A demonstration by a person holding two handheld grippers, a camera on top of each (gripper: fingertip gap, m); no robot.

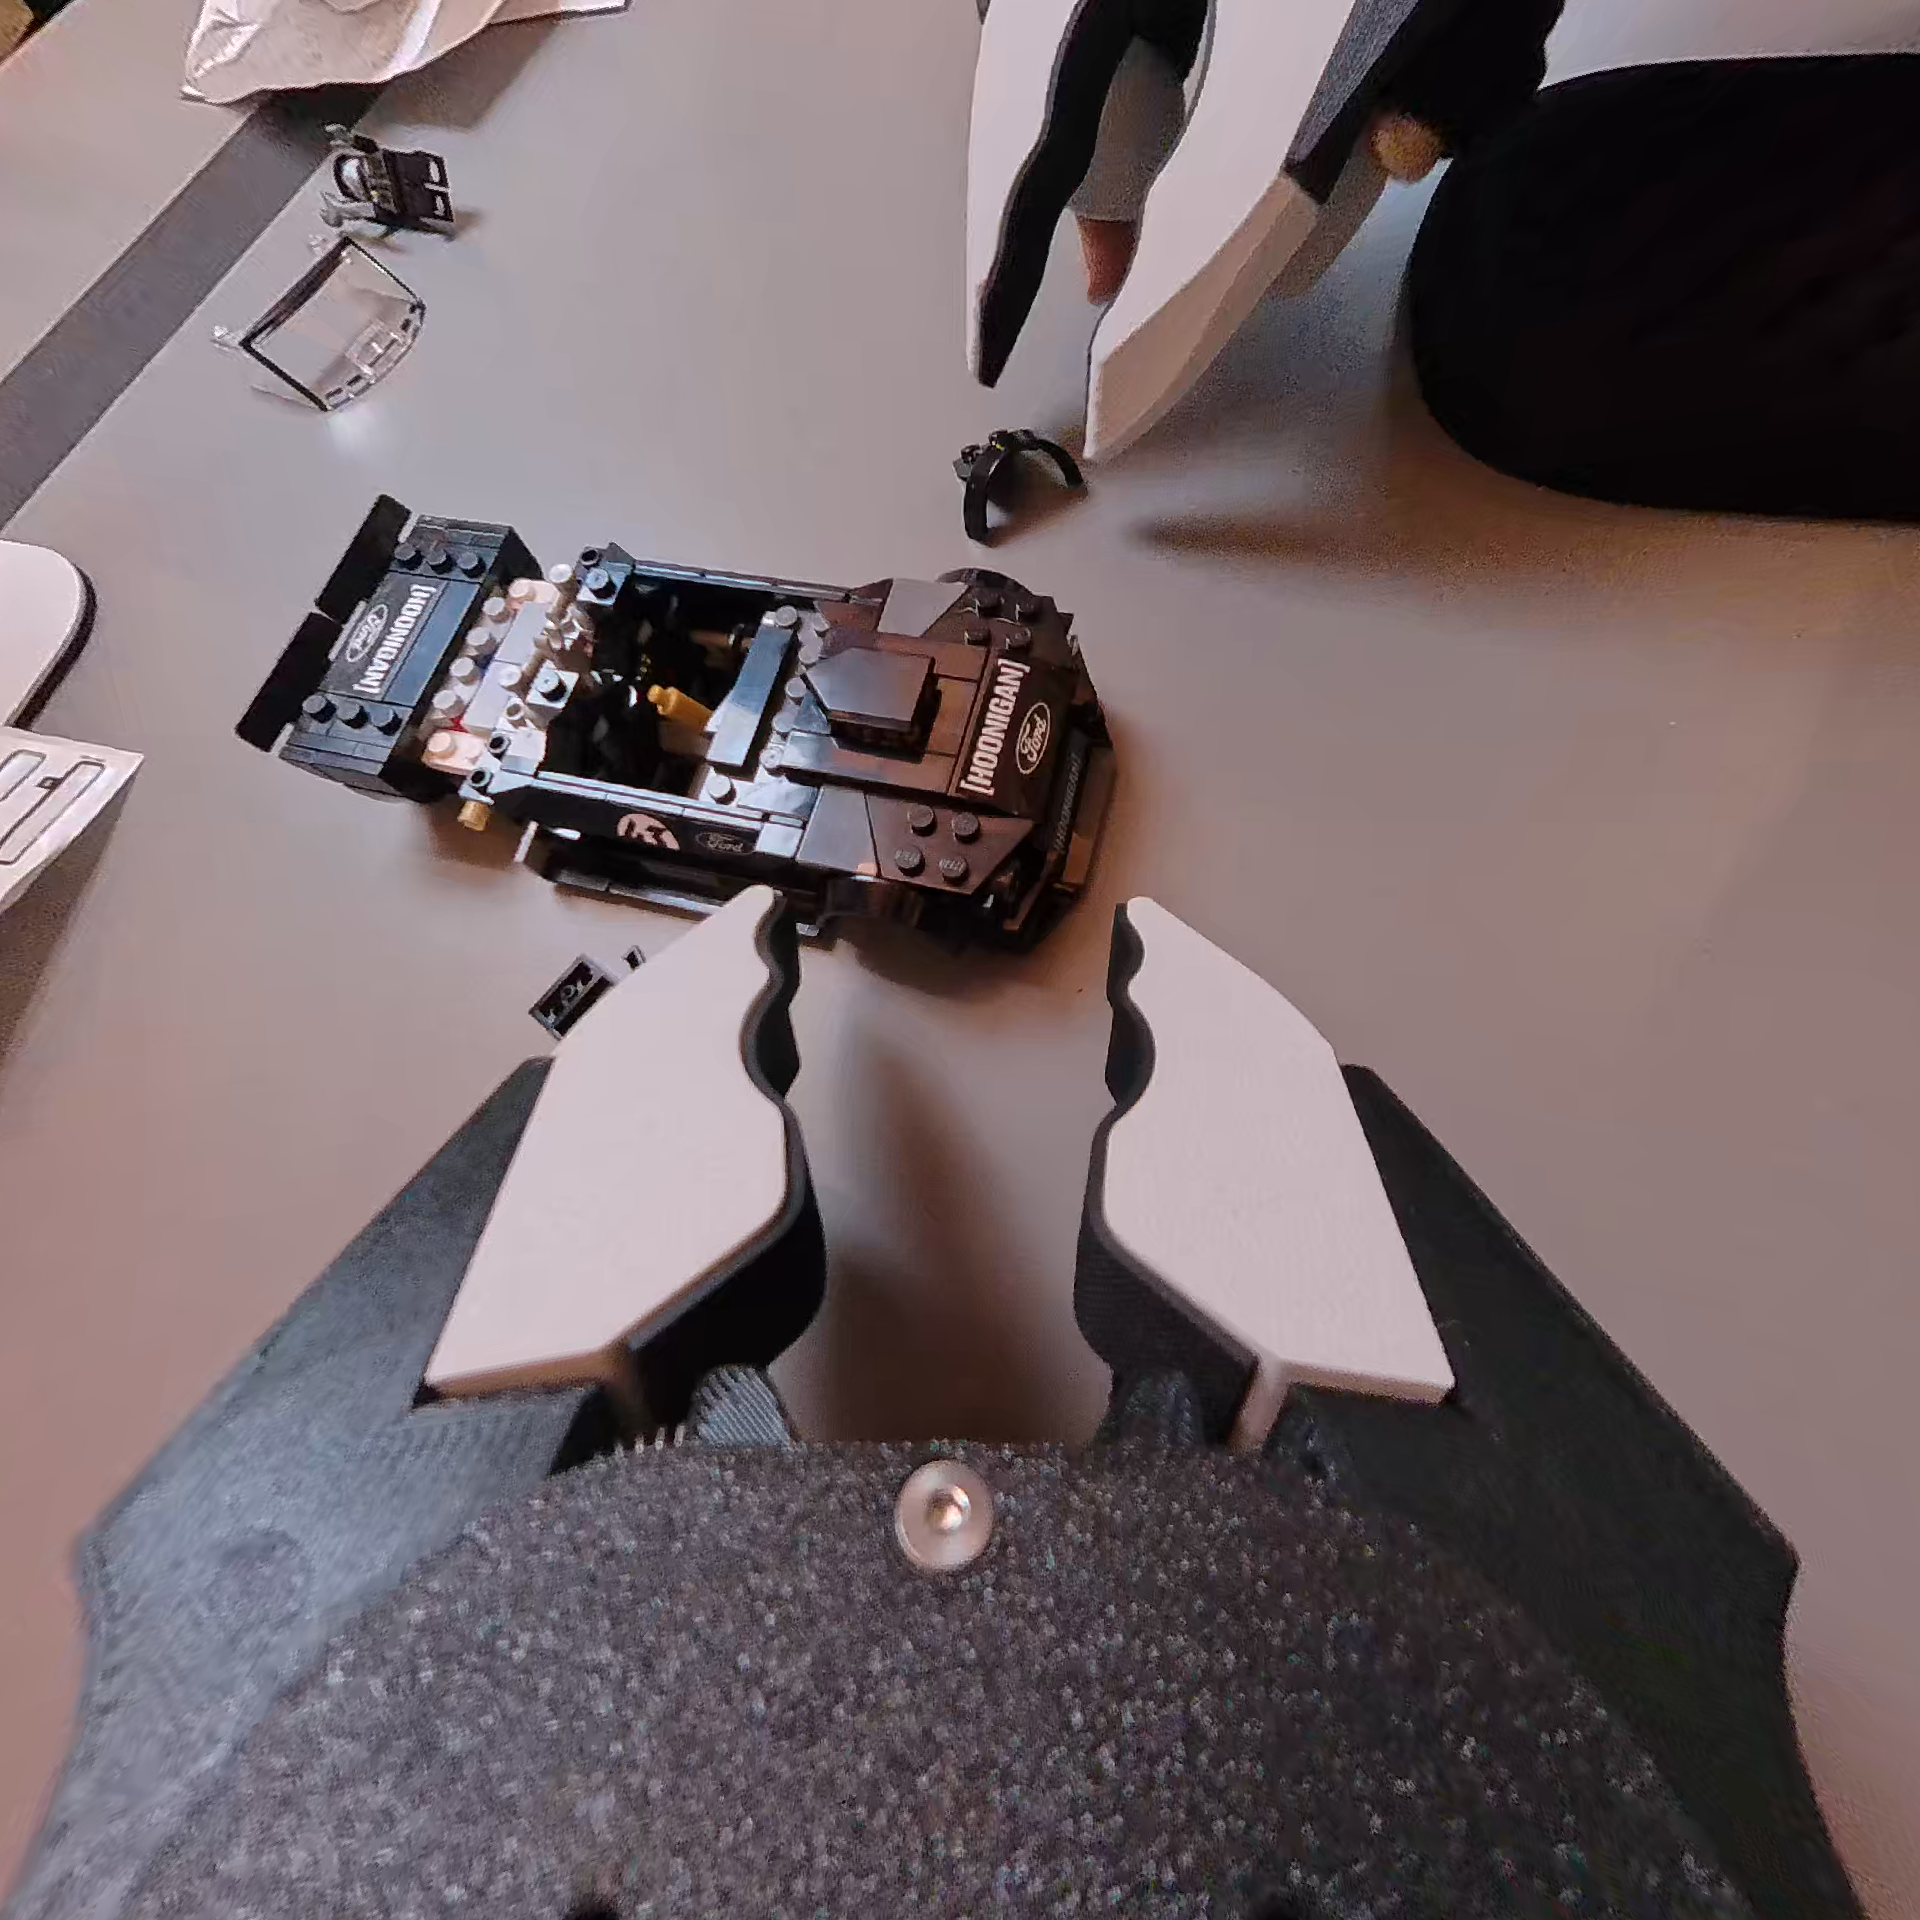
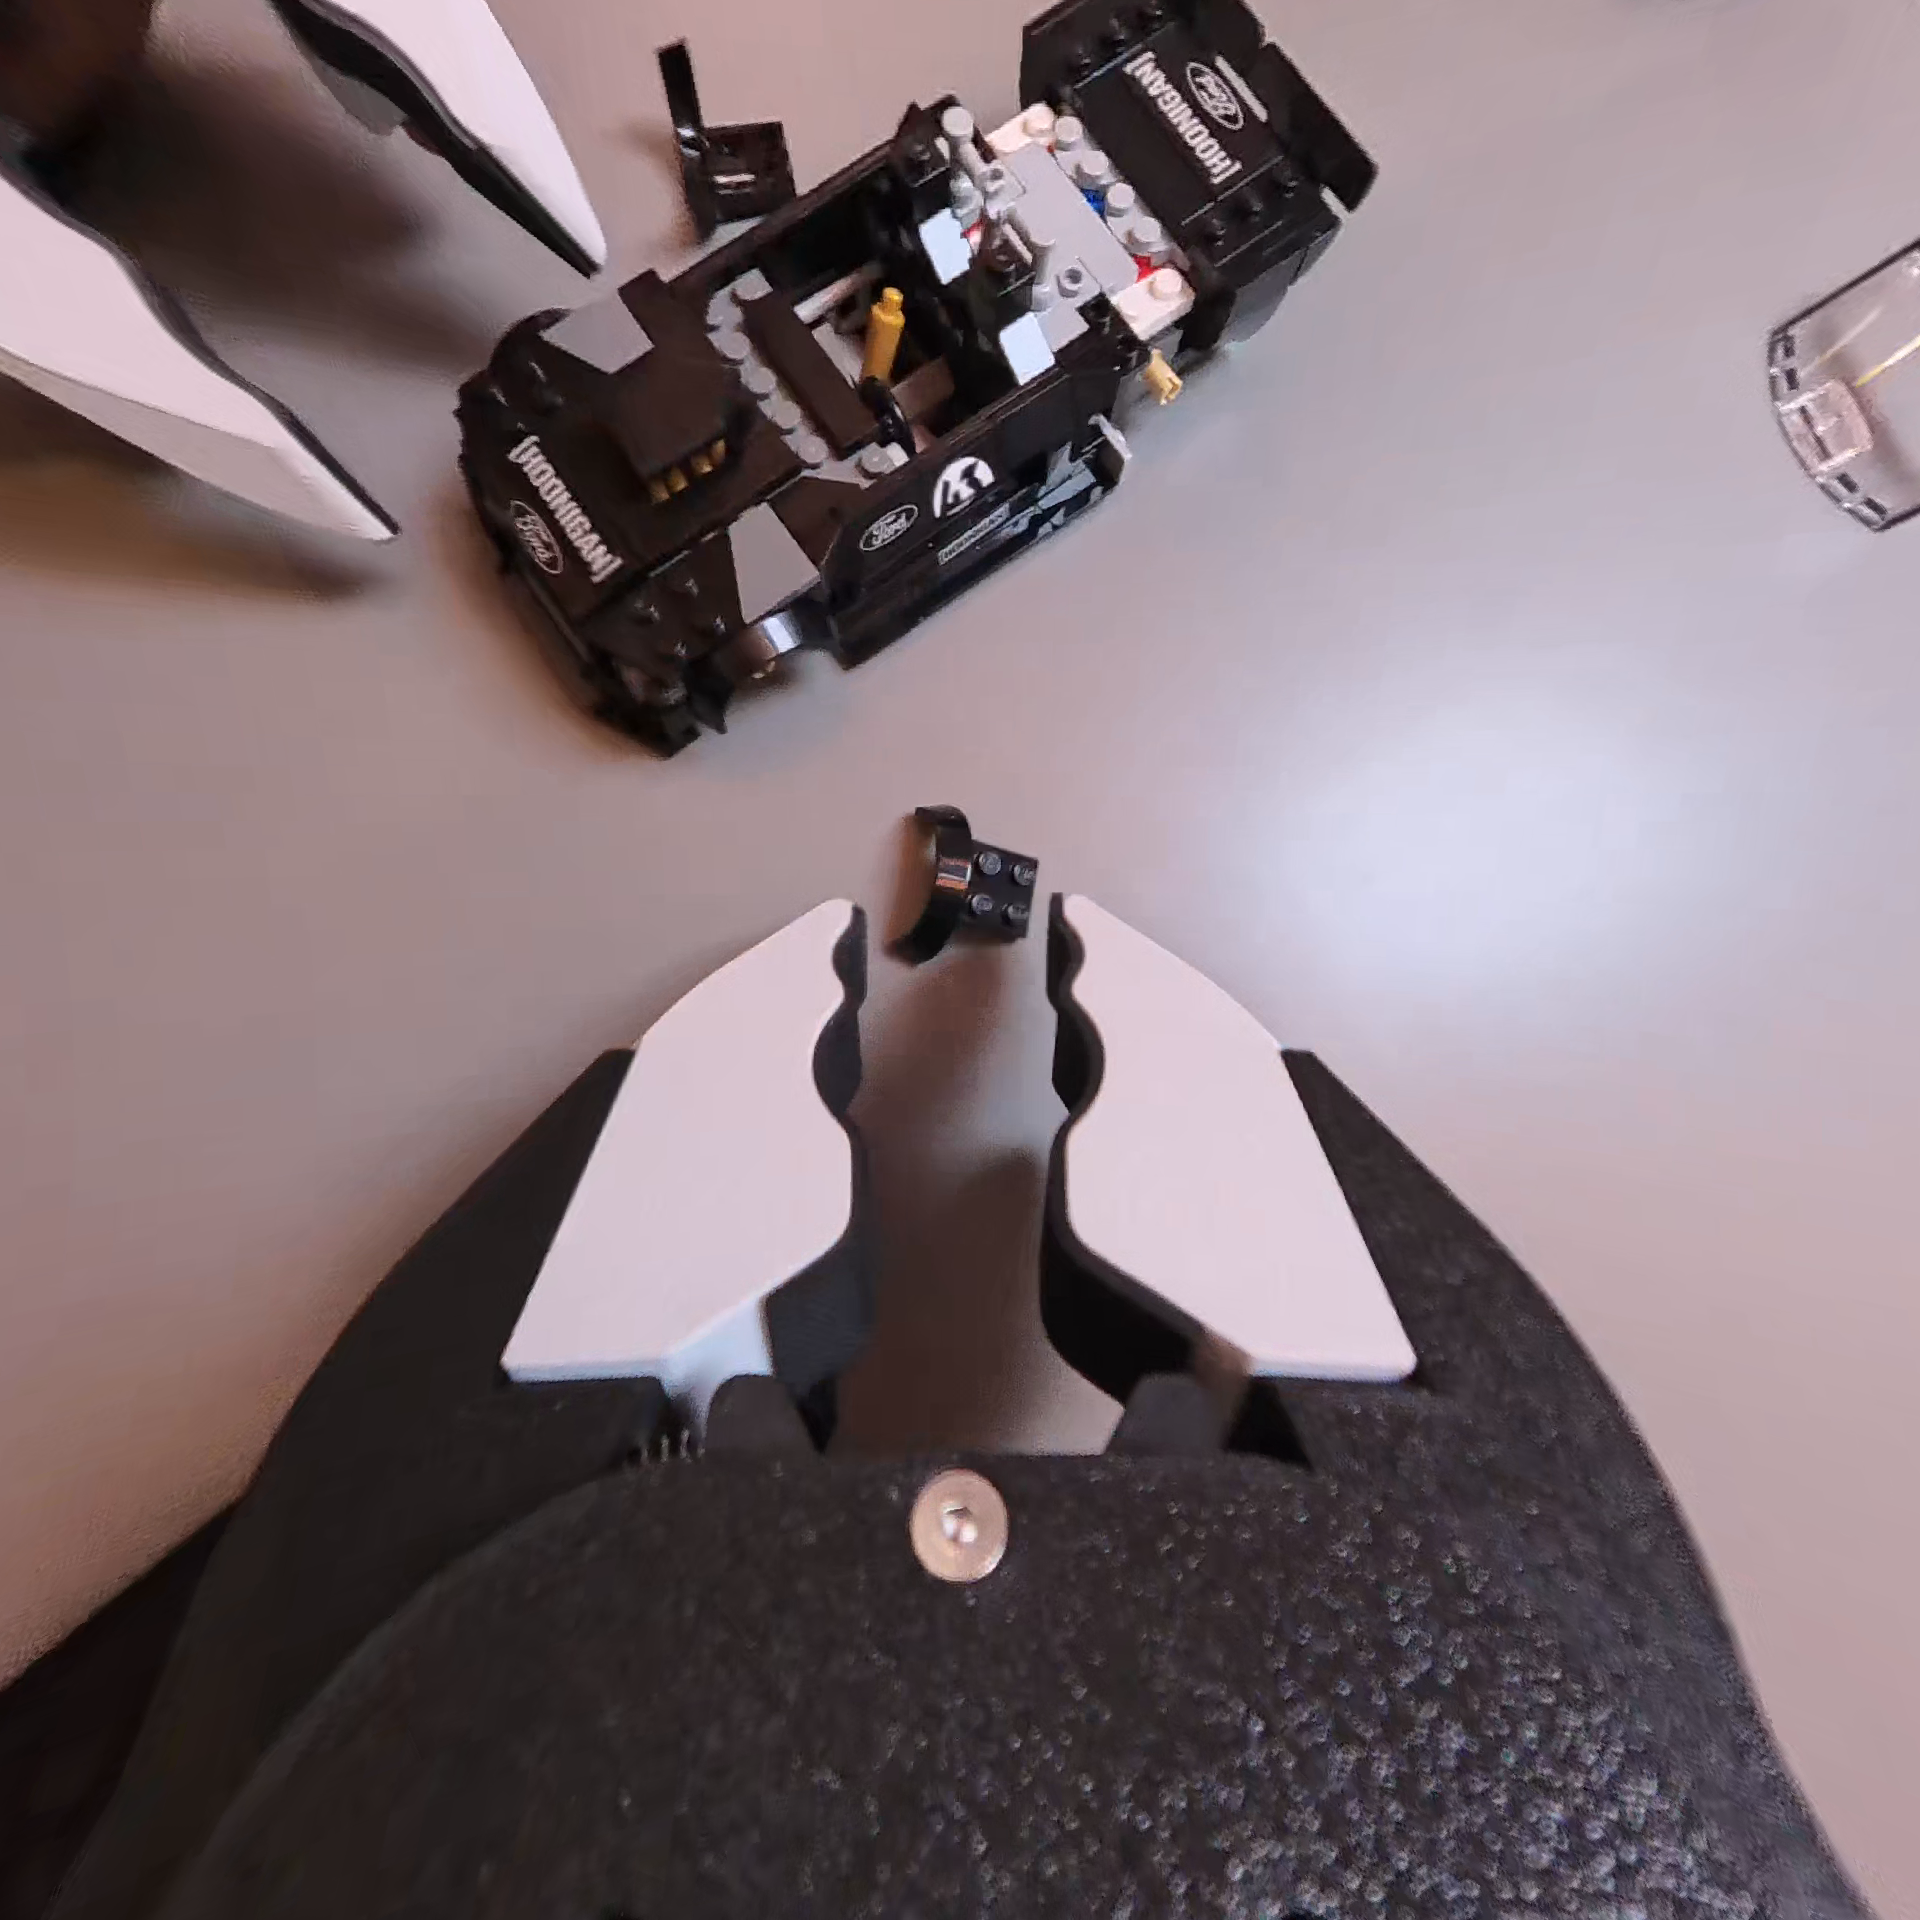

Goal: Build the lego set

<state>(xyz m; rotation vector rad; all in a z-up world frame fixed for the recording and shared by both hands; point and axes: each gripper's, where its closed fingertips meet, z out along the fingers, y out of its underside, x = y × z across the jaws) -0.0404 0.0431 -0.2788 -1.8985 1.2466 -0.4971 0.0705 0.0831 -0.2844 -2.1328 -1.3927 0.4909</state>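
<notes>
Between the right gripper (image 2: 951, 914) tips lies a small black wheel-arch piece (image 2: 961, 883), flat on the grey table (image 2: 1455, 831). Jaws are part open w/ nothing held; the piece sits just ahead of the tips, apart from both pads as far as the right wrist view shows. Gap looks set a bit wider than the piece, prob. so it can slide in and be pinched by its studded block rather than the thin curved arch.

Left gripper (image 1: 945, 914) is spread wider, also empty, poised just beside the near flank of the black lego car (image 1: 675, 707). My guess: it's there to brace the body while the arch goes on.

Car rests on the table, roofless, cockpit open w/ a yellow lever visible; wheel cutouts bare, so the build is approx. mid-way.

Farther out, near the left gripper's side of the car, are a loose small black brick (image 1: 566, 995), a clear windscreen part (image 1: 332, 327), another black sub-assembly (image 1: 400, 187), and a sticker sheet (image 1: 52, 810) at the table edge, all parked clear of the work zone.
</notes>
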